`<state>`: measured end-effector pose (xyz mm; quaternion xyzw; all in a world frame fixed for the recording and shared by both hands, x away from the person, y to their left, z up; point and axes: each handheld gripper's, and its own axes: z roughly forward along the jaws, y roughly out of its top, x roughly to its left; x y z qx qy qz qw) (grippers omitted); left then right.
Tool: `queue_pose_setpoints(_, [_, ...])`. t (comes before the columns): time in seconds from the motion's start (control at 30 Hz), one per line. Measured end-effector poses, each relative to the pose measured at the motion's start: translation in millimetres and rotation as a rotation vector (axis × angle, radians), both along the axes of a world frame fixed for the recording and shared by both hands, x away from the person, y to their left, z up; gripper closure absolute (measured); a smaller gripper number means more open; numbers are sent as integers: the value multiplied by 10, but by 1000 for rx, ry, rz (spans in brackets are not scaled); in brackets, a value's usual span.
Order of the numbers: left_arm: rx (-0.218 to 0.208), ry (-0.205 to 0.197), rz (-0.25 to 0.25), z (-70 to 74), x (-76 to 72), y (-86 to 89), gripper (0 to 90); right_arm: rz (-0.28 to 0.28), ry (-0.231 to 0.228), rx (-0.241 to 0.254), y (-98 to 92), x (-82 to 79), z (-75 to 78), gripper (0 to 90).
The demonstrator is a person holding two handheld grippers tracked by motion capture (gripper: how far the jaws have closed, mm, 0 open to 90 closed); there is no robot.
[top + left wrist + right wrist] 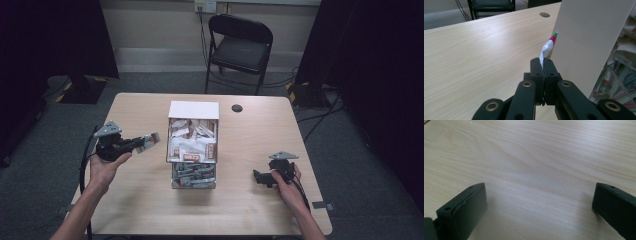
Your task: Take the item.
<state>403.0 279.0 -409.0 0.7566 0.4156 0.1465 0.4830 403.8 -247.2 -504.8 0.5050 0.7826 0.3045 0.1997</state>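
A pale wooden table (135, 200) stands on grey carpet. At nine o'clock, the left gripper (150, 140) is clamped on a sachet (547, 50), held by one edge, probably bound for the organiser box (193, 145) at centre, whose white wall (584, 37) stands close alongside. At four o'clock the right gripper (259, 177) rests idle with jaws spread wide, nothing between them

A black folding chair (240, 47) is seen beyond the wooden table (135, 200), beside dark curtains (55, 35).
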Motion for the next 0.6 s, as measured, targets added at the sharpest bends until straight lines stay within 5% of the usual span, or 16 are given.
queue_pose_setpoints(0.6, [39, 90, 33, -412, 96, 38, 887, 0, 0, 0, 0, 0, 0, 0])
